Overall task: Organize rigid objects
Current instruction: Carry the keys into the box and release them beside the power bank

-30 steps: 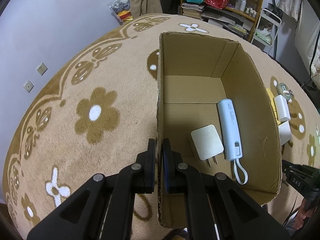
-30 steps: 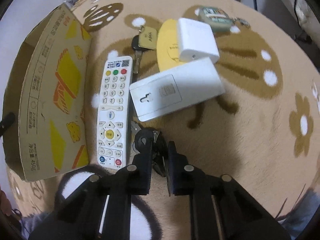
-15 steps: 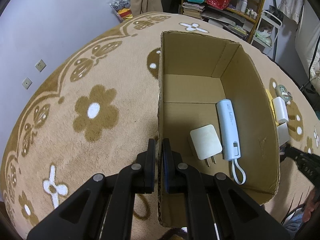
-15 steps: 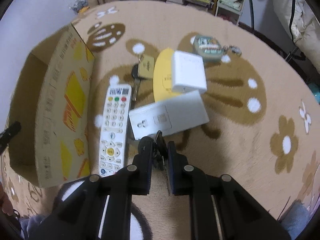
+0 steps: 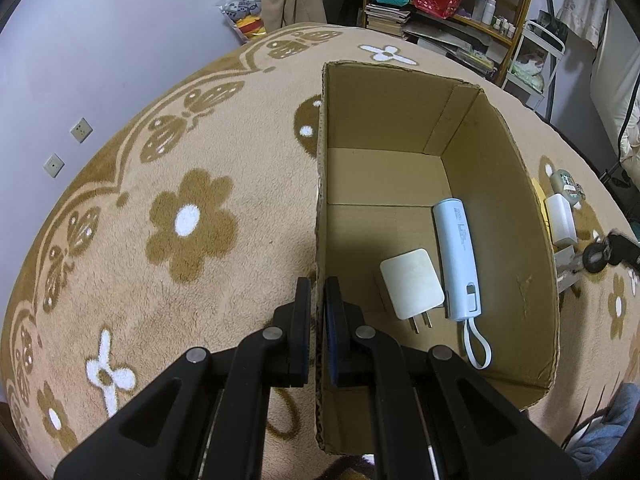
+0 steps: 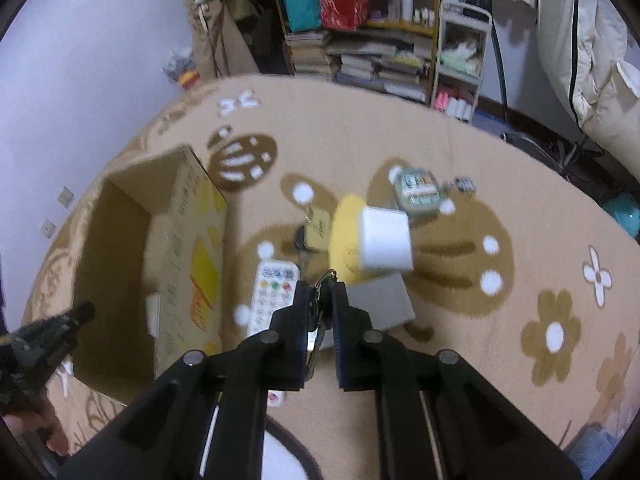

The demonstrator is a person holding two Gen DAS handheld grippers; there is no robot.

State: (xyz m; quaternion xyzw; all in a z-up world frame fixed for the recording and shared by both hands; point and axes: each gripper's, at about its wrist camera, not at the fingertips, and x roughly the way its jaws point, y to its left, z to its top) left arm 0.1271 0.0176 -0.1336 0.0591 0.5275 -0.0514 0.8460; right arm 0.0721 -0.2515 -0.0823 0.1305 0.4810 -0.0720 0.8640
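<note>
Keys [image 6: 320, 312] clamped in right gripper [image 6: 321, 292] fingers, lifted off carpet [image 6: 480, 160]; left gripper [image 5: 318, 292] fingers pinching cardboard box [image 5: 520, 200] wall.

The left wrist view looks steeply down along its fingers, close over the near wall of the cardboard box [image 5: 400, 216], into its open top. The right wrist view looks down from higher, over the carpet [image 6: 500, 168] toward the shelves [image 6: 360, 40]. Both views share the box, the carpet and the shelves.
</note>
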